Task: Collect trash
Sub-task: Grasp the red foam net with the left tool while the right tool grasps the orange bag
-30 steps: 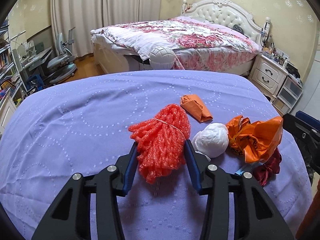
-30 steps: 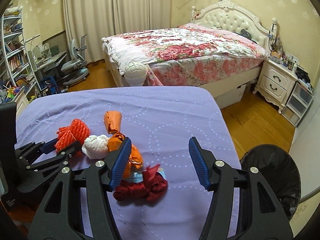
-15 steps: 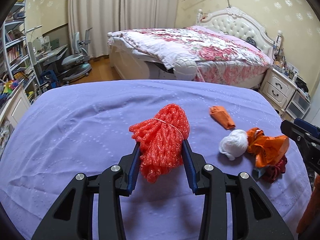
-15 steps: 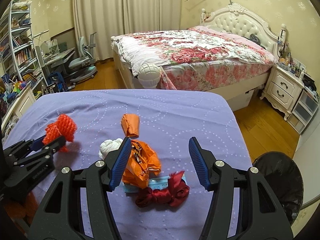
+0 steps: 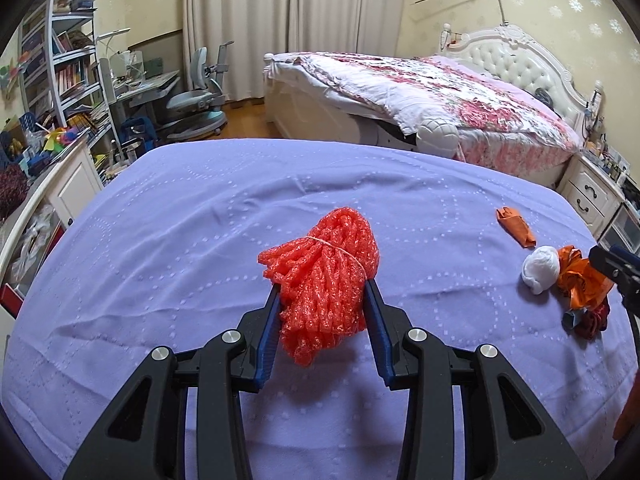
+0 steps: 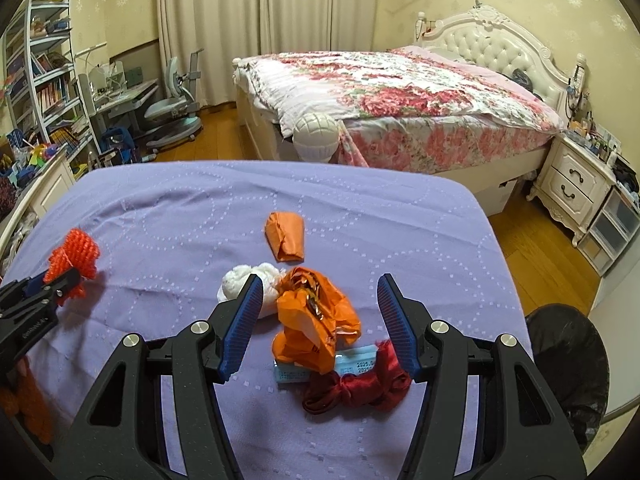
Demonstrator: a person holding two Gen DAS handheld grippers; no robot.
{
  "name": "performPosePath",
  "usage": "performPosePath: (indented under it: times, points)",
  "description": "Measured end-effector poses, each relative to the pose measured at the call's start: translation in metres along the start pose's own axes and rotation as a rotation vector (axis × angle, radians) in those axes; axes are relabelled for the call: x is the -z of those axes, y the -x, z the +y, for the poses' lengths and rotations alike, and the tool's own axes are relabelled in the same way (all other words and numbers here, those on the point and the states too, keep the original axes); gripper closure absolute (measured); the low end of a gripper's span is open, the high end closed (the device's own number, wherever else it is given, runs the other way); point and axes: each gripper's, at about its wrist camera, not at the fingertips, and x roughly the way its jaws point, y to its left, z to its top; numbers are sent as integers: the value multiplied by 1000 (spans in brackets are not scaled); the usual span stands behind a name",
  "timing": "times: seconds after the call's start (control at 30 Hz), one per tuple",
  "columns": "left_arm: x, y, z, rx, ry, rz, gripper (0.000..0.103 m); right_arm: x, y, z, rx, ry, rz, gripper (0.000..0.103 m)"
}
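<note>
Red-orange foam netting [image 5: 324,280] sits clamped between the blue pads of the left gripper [image 5: 322,300], a bundle tied with a thin band, its long axis running away from the camera toward twelve o'clock, clear of the purple cloth of the worktop [image 5: 160,240]. Jaws pressed on both flanks, so that piece is secured. Over to the right wrist view: the right gripper [image 6: 320,312] stands about half open with nothing pinched, and the crumpled orange plastic bag [image 6: 316,320] lies right in its gap, low between the pads, untouched. Just under it, at six o'clock, a light blue packet [image 6: 360,366] and a dark red ribbon knot [image 6: 356,390]. At ten o'clock from the bag, a white wad [image 6: 240,280] touching it; farther out at twelve, a folded orange scrap [image 6: 285,236], apart from the cluster. The black-lined bin [image 6: 568,364] waits at three to four o'clock, off the worktop edge. Judgement: the right hand is the nearer to the bin and the pile; the left must carry its netting across toward three o'clock.
</note>
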Motion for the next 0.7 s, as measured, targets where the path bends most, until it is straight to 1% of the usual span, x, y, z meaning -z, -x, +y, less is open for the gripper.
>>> performPosePath:
  times: [0.03, 0.1, 0.17, 0.2, 0.3, 0.47, 0.6, 0.7]
  points:
    - [1, 0, 1, 1, 2, 0, 63, 1, -3, 1, 4, 2, 9, 47]
    - [2, 0, 1, 3, 4, 1, 63, 4, -9, 3, 7, 6, 33, 56]
    - [4, 1, 2, 6, 6, 1, 63, 7, -13, 4, 5, 10, 52, 72]
    - [4, 1, 2, 8, 8, 2, 63, 8, -14, 4, 4, 13, 62, 76]
    - [5, 3, 1, 16, 9, -1, 63, 9, -13, 5, 4, 19, 62, 78]
    - [5, 10, -6, 33, 1, -11, 63, 4, 4, 0, -10, -7, 7, 79]
    - [4, 17, -19, 59, -13, -23, 63, 0, 19, -10, -7, -30, -34, 79]
    - [5, 24, -36, 85, -34, -35, 63, 0, 33, -23, 4, -54, -63, 79]
